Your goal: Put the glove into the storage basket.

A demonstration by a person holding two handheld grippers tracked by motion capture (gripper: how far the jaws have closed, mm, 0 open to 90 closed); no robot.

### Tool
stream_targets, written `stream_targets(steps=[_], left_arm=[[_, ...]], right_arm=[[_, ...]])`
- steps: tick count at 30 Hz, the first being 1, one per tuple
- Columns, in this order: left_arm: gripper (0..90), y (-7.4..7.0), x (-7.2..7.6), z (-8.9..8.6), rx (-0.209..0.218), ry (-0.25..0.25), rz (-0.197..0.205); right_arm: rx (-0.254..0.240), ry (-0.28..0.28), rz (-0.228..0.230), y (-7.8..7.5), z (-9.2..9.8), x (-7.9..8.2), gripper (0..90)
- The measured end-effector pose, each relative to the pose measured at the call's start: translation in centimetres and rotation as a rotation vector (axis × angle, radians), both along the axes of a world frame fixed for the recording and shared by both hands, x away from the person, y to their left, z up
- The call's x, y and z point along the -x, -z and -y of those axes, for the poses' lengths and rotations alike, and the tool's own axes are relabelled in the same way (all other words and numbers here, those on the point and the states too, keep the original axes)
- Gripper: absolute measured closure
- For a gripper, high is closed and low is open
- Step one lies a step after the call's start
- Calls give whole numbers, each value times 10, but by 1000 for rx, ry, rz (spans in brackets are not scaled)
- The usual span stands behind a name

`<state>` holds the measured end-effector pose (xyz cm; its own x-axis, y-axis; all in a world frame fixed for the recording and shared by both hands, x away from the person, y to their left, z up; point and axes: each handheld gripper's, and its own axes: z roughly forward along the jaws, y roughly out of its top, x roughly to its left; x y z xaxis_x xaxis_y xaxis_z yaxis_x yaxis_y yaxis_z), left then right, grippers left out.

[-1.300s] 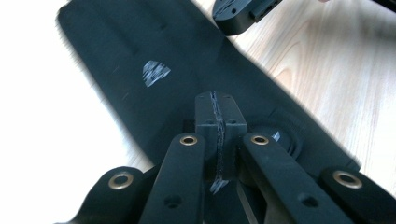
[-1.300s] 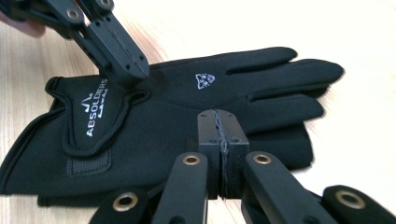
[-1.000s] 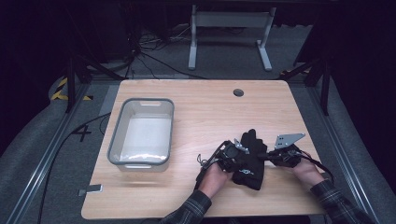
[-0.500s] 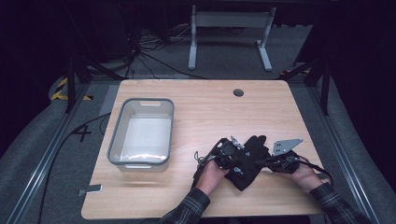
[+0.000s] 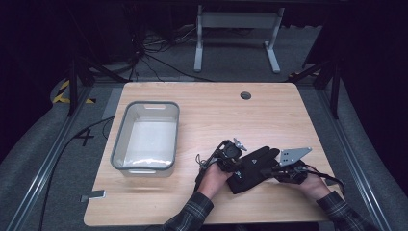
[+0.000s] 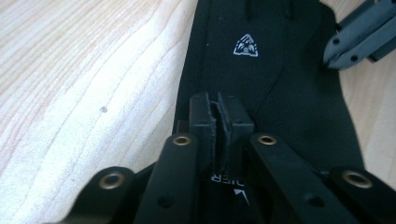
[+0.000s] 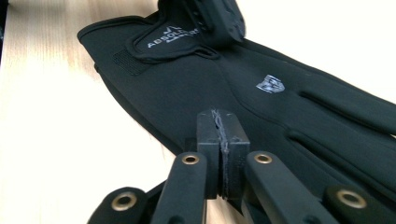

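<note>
A black glove (image 5: 255, 167) lies flat on the wooden table (image 5: 202, 110), near the front edge, its fingers pointing to the far right. My left gripper (image 5: 238, 164) is at its cuff end, and my right gripper (image 5: 272, 170) is at its right edge. In the left gripper view my left gripper (image 6: 219, 120) hovers over the glove (image 6: 280, 70). Its jaws have just been opening a little, leaving only a thin slit with no cloth visible in it. In the right gripper view my right gripper (image 7: 219, 135) has its pads together above the edge of the glove (image 7: 233, 84).
A grey plastic bin (image 5: 146, 137) stands on the left half of the table. A round cable hole (image 5: 246, 95) sits near the far edge. A small grey tab (image 5: 94, 196) lies at the front left corner. A metal stand (image 5: 235, 29) is on the floor beyond.
The glove and both grippers have shifted slightly toward the front edge of the table, and the glove now lies flatter. The right hand moved a little.
</note>
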<state>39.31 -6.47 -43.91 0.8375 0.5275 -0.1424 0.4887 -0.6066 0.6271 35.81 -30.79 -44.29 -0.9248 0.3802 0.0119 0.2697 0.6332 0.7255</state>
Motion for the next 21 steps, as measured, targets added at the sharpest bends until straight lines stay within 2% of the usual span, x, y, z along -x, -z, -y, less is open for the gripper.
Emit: stream_targets(steps=[2, 4, 6, 7, 8, 13, 16, 19, 21], left_arm=[[792, -7, -1, -2, 4, 12, 15], [725, -11, -4, -4, 20, 28, 4], [634, -13, -7, -3, 12, 52, 9], [586, -13, -8, -3, 10, 63, 9], [551, -12, -9, -2, 23, 71, -8], [444, -9, -17, 3, 14, 133, -23], [365, -8, -21, 7, 30, 160, -24], [281, -4, -23, 12, 34, 176, -26], [243, -1, -23, 16, 34, 181, -28]], right_arm=[[-16, 27, -2, -2, 9, 3, 820], [-20, 54, 0, -3, 18, 5, 760], [-30, 99, -4, -5, 32, 6, 688], [-34, 128, -3, -5, 39, 8, 629], [-30, 150, -1, -4, 45, 9, 589], [-11, 237, 2, 7, 70, 16, 437], [-4, 301, 29, 12, 81, 23, 304], [7, 317, 44, 14, 87, 27, 229], [9, 312, 54, 16, 88, 29, 210]])
